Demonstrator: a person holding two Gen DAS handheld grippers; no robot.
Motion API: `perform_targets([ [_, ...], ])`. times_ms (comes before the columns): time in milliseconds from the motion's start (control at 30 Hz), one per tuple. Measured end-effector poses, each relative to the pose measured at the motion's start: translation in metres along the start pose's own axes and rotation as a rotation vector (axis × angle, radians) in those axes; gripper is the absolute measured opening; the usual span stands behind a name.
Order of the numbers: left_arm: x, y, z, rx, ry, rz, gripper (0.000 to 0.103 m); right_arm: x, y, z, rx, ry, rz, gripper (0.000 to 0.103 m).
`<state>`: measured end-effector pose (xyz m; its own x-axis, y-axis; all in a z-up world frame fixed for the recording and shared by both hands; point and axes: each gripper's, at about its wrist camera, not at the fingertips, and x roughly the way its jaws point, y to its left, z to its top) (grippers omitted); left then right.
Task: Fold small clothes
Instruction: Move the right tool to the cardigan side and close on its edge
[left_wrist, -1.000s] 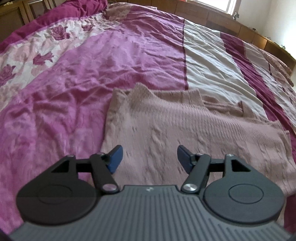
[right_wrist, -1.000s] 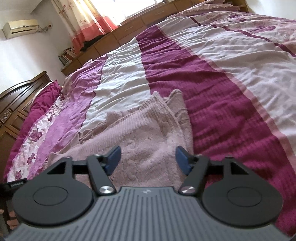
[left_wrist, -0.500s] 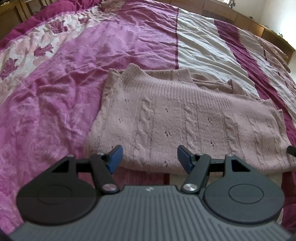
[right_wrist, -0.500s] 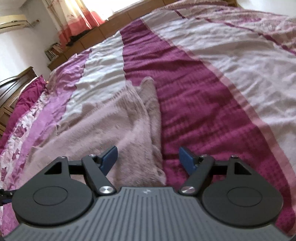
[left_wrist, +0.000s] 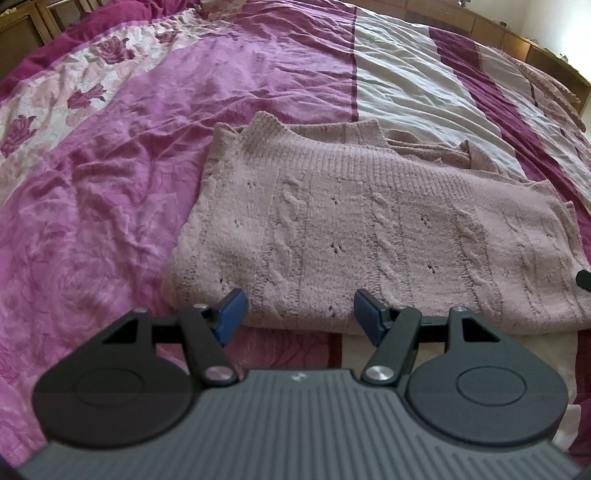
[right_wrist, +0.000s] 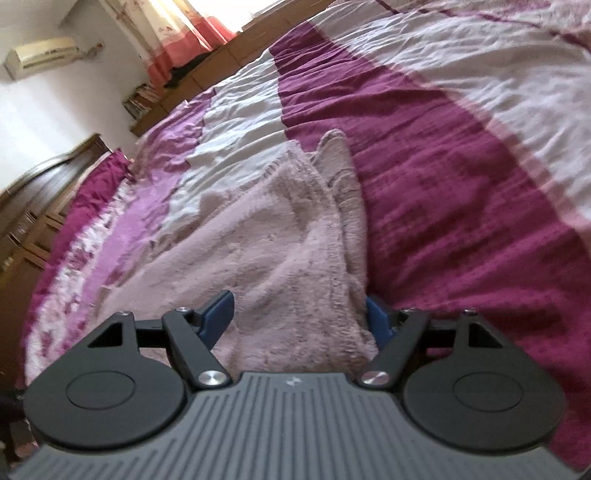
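Note:
A pale pink cable-knit sweater (left_wrist: 373, 229) lies folded flat on the bed, its near folded edge just beyond my fingers. My left gripper (left_wrist: 299, 317) is open and empty, hovering at the sweater's near edge. In the right wrist view the same sweater (right_wrist: 266, 258) runs away from me. My right gripper (right_wrist: 301, 317) is open, its jaws either side of the sweater's near right corner, the right finger partly hidden behind the knit. A black tip of the right gripper (left_wrist: 583, 280) shows at the left view's right edge.
The bed is covered by a striped magenta, white and floral quilt (left_wrist: 110, 177). A wooden headboard and cabinets (right_wrist: 40, 206) stand at the left, a low wooden ledge under the window (right_wrist: 221, 55) runs along the far side.
My left gripper has pulled back toward me, so the whole folded sweater now shows. My right gripper has moved down to the sweater's right corner, which now sits between its open jaws.

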<state>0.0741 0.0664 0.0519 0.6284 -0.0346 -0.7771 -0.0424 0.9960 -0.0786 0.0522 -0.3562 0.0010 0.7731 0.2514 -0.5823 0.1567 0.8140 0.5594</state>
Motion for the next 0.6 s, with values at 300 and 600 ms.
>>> perform_targets([
  [300,0.005,-0.001,0.0,0.007,0.004,0.009,0.067,0.003,-0.015,0.002,0.109,-0.016,0.104,0.081],
  [600,0.005,-0.001,0.0,0.006,0.005,0.01,0.067,0.004,-0.016,0.0,0.115,-0.023,0.131,0.08],
])
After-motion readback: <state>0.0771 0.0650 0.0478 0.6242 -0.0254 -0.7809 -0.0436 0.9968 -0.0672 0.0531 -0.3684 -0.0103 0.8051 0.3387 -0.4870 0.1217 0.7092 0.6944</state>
